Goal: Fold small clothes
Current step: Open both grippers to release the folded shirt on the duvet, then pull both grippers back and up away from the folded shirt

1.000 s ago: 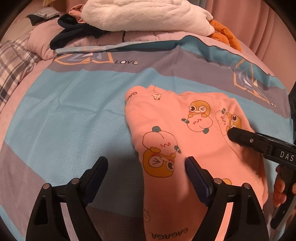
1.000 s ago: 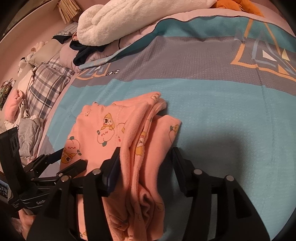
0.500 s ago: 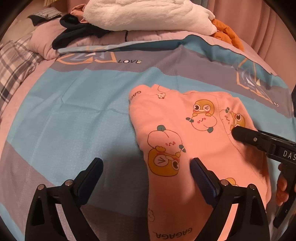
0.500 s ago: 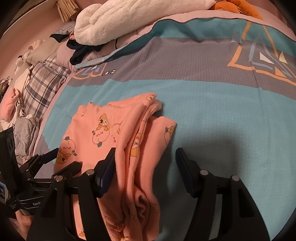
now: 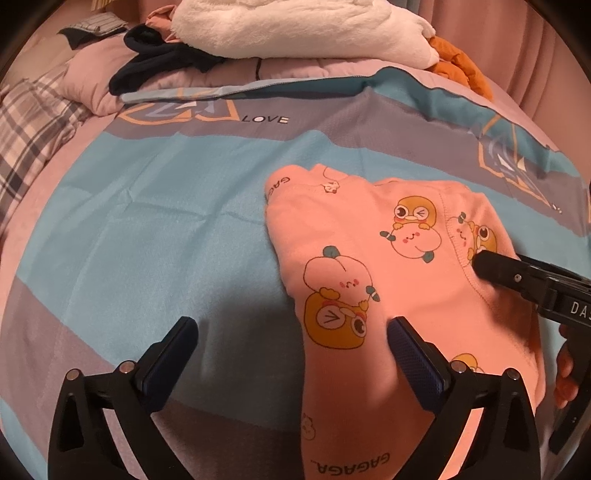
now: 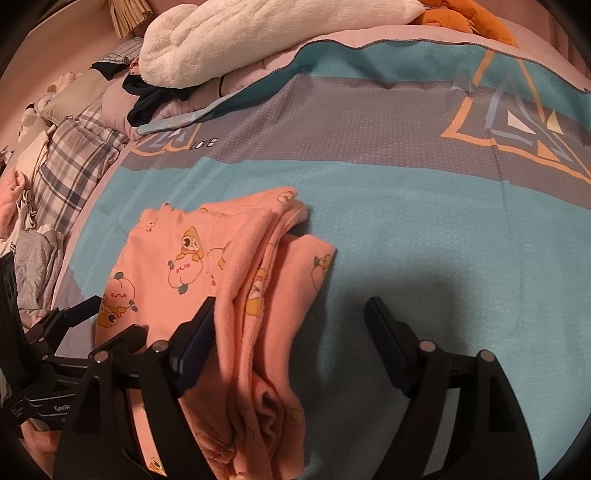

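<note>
A small pink garment (image 5: 388, 280) with cartoon prints lies folded in layers on the blue and grey blanket (image 5: 147, 229); it also shows in the right wrist view (image 6: 207, 266). My left gripper (image 5: 291, 343) is open, straddling the garment's left edge from the near side, its right finger over the cloth. My right gripper (image 6: 290, 332) is open over the garment's right edge, its left finger on the pink cloth. The right gripper's fingers (image 5: 495, 267) rest on the garment in the left wrist view. The left gripper (image 6: 107, 321) shows at the left of the right wrist view.
A white fluffy blanket (image 5: 295, 29) and a dark garment (image 5: 155, 62) lie piled at the back. An orange cloth (image 5: 461, 66) sits at the back right. A plaid sheet (image 6: 70, 162) and more clothes (image 6: 33, 273) lie at the left.
Both grippers have drawn back slightly toward the near side and opened a little wider. The pink garment has stayed in place.
</note>
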